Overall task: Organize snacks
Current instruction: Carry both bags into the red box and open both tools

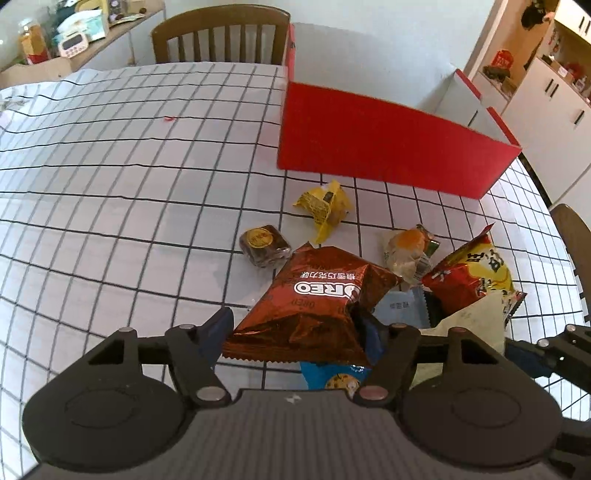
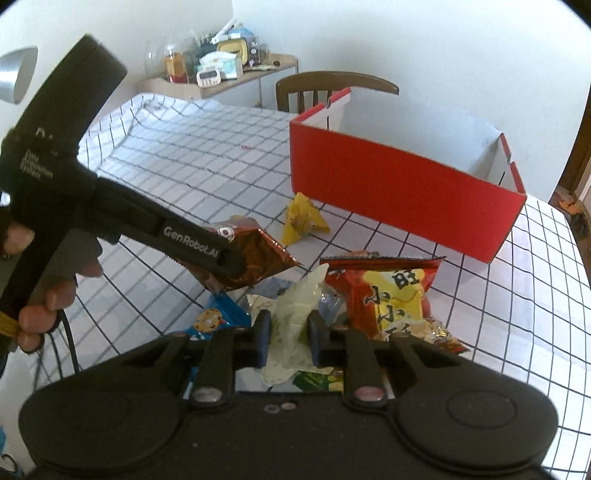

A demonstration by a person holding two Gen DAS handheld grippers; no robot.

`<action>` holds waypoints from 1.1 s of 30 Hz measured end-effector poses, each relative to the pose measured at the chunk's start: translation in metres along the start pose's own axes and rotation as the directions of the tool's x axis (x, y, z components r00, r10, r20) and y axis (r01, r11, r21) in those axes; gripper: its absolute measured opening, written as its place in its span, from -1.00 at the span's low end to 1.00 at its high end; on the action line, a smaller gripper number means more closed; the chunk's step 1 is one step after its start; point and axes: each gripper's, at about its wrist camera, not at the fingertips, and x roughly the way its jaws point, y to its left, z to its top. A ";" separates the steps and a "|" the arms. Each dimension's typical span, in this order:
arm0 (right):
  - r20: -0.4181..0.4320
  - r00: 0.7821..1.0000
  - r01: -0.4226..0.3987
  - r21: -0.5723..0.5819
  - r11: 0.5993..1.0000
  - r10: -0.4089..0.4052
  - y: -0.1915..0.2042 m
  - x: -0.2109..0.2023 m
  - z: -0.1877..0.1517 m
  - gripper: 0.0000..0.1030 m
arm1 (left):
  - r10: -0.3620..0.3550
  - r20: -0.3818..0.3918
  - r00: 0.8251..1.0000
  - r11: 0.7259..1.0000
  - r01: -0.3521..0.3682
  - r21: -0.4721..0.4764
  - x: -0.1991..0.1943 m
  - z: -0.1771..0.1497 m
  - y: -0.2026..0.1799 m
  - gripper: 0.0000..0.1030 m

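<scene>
We hold the brown Oreo bag (image 1: 317,295) between the fingers of our left gripper (image 1: 295,332), clamped at its near end, with the rest of the bag reaching out over the heap of snacks. In the right wrist view the same bag (image 2: 255,254) hangs from the tip of that gripper, held by a hand (image 2: 48,291) at the left edge. Our right gripper (image 2: 286,332) is pinched narrow on a pale crumpled wrapper (image 2: 295,317) at the near side of the heap. Just right of it lies a red and yellow snack bag (image 2: 388,295), and below the Oreo bag a blue cookie packet (image 2: 214,317) lies on the checked tablecloth (image 1: 110,184). Farther out we see a yellow wrapper (image 1: 325,206), a small dark square cake (image 1: 264,245) to its left, and a clear-wrapped bun (image 1: 408,251) to its right. Beyond them stands the open red box (image 1: 388,155) at the far right of the table, with a wooden chair (image 1: 221,33) behind.
</scene>
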 end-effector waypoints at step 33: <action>0.203 0.979 -0.002 0.190 0.982 -0.037 -0.108 -0.044 0.125 -0.63 | 0.032 0.200 0.979 0.996 -0.049 0.078 -0.076 0.142 -0.071 0.36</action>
